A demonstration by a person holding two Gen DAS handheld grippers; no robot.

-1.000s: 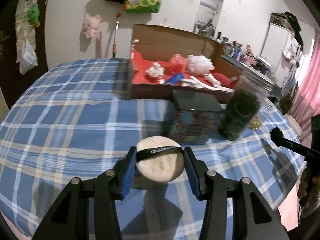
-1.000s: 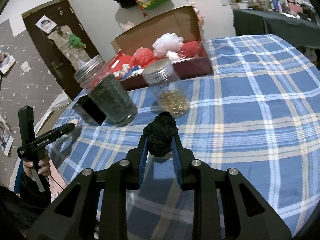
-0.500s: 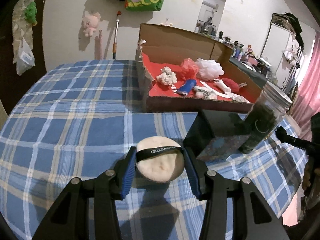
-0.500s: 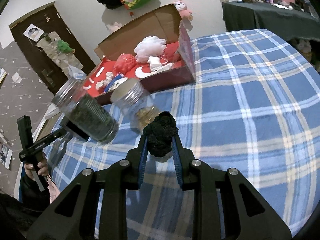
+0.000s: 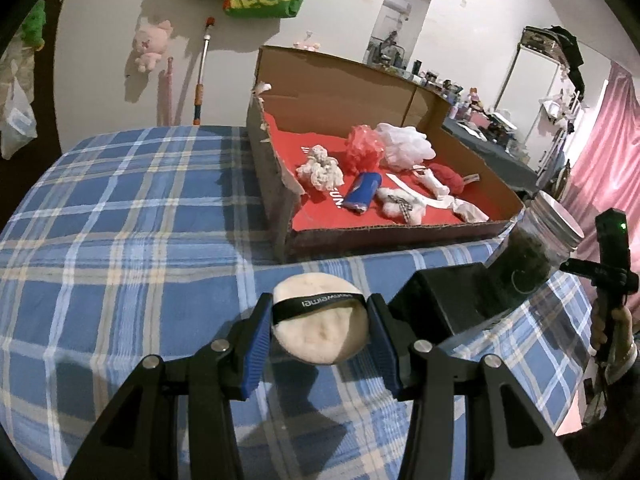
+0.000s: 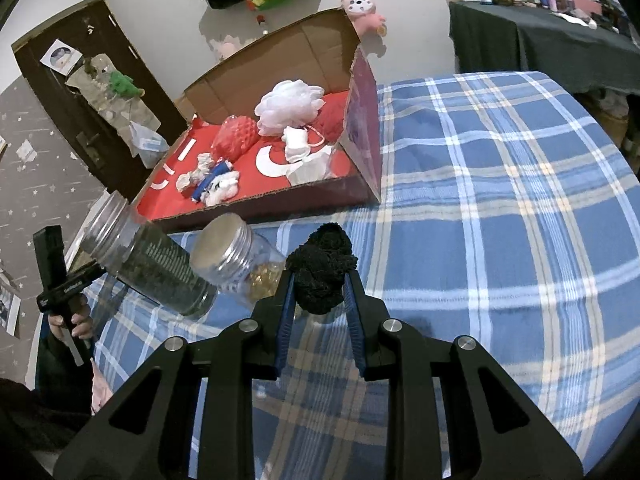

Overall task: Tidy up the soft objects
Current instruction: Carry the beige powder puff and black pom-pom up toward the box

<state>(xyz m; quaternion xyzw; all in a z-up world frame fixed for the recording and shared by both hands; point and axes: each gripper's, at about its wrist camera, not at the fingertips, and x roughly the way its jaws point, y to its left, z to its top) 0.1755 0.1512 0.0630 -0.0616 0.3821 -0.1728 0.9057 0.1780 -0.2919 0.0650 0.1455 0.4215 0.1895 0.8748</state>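
My left gripper (image 5: 320,312) is shut on a round cream powder puff (image 5: 320,330) with a black strap, held above the plaid table. My right gripper (image 6: 319,276) is shut on a black fuzzy scrunchie (image 6: 322,270), also held in the air. An open cardboard box with a red lining (image 5: 400,216) (image 6: 256,196) stands ahead of both grippers. It holds several soft items: a white mesh pouf (image 5: 404,146) (image 6: 290,106), a red pouf (image 5: 362,152) (image 6: 234,142), a blue roll (image 5: 362,196) and white scrunchies.
A black box (image 5: 448,300) and a jar of dark contents (image 5: 528,256) (image 6: 156,268) stand between the left gripper and the cardboard box. A jar of gold bits (image 6: 240,260) stands just left of the right gripper. The table wears a blue plaid cloth (image 6: 500,220).
Both grippers have risen and moved toward the cardboard box with their objects held. The box now looks nearer and its inside shows more fully.
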